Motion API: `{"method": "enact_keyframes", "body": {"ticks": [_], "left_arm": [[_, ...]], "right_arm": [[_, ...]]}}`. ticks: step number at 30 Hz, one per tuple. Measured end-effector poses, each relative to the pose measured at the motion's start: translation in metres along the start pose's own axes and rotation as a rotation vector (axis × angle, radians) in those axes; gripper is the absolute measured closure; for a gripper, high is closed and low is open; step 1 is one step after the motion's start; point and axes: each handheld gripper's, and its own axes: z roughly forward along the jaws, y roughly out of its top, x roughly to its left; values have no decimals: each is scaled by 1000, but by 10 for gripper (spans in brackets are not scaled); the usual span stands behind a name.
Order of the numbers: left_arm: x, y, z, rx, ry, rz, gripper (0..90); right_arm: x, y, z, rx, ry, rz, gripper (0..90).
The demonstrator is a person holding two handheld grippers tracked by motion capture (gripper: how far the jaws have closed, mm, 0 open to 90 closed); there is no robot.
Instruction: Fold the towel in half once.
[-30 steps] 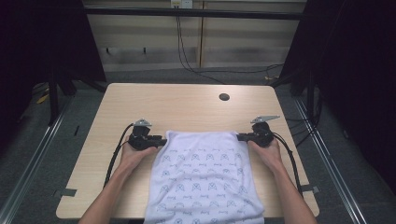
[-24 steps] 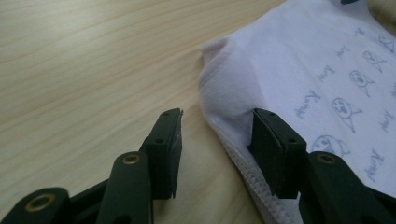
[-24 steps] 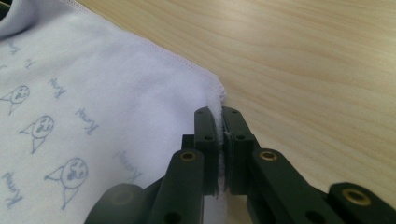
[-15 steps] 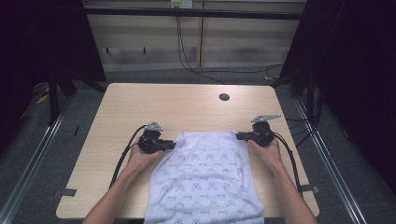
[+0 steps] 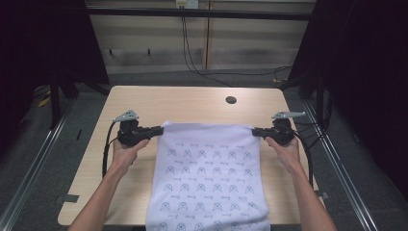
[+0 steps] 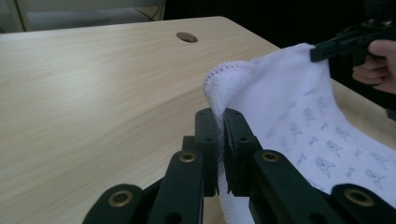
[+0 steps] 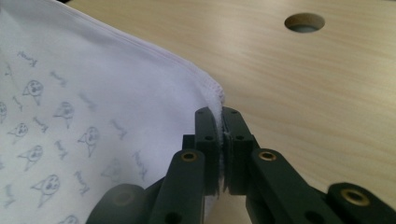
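- Cloth (image 5: 209,178), white with small printed figures, hangs over my near table (image 5: 144,103) edge at 6 o'clock.
- My left gripper (image 5: 156,130) clamps its far corner at 9 o'clock.
- My right gripper (image 5: 257,132) pinches the 3 o'clock corner.
- Cable hole (image 5: 231,100) sits at 12 o'clock.

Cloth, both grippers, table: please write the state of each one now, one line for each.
Cloth: spread out, far edge pulled straight between the grippers, near end hanging over the table edge.
Left gripper: shut on the cloth's far left corner.
Right gripper: shut on the cloth's far right corner.
Table: far half bare, round hole open.
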Motion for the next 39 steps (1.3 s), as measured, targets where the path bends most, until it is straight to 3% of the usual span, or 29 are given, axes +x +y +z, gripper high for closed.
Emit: {"method": "enact_keyframes", "body": {"ticks": [5,8,12,14,15,16,19,21,24,27,29,30,31,32,33,34,35,36,37,39], "left_arm": [[3,15,-10,-17,24,8,863],[7,28,-15,-36,52,11,864],[13,44,-20,-52,80,15,864],[15,52,-22,-57,91,25,864],[16,57,-24,-69,93,24,864],[18,69,-29,-96,95,28,864],[19,82,-31,-117,105,34,864],[19,96,-30,-90,136,70,865],[16,111,-31,-127,123,67,865],[10,116,-36,-153,105,77,865],[7,112,-40,-168,82,70,865],[5,108,-42,-159,75,75,865],[3,102,-43,-148,65,75,864],[-4,86,-44,-101,66,100,864],[-4,86,-44,-101,66,100,864],[-8,78,-47,-103,63,96,865],[-9,69,-51,-114,28,79,865],[-13,62,-54,-111,13,70,865],[-17,55,-57,-109,4,76,865],[-27,43,-65,-104,-32,73,865]], "right_arm": [[2,16,-8,-48,36,6,869],[6,33,-11,-81,66,-2,869],[10,61,-17,-116,71,-13,870],[12,85,-23,-147,57,-31,870],[12,85,-23,-147,57,-31,870],[12,101,-27,-158,41,-40,870],[12,116,-31,-173,32,-45,870],[14,130,-34,-194,22,-52,870],[23,153,-40,-221,20,-79,870],[25,159,-43,-220,15,-93,870],[25,159,-48,-242,36,-84,870],[25,151,-53,-242,87,-70,870],[27,144,-55,-228,86,-79,870],[28,136,-58,-223,93,-81,870],[28,136,-58,-223,93,-81,870],[31,117,-62,-206,103,-85,870],[31,117,-62,-206,103,-85,870],[35,97,-67,-197,120,-79,870],[35,97,-67,-197,120,-79,870],[41,79,-75,-190,140,-83,870]]}}
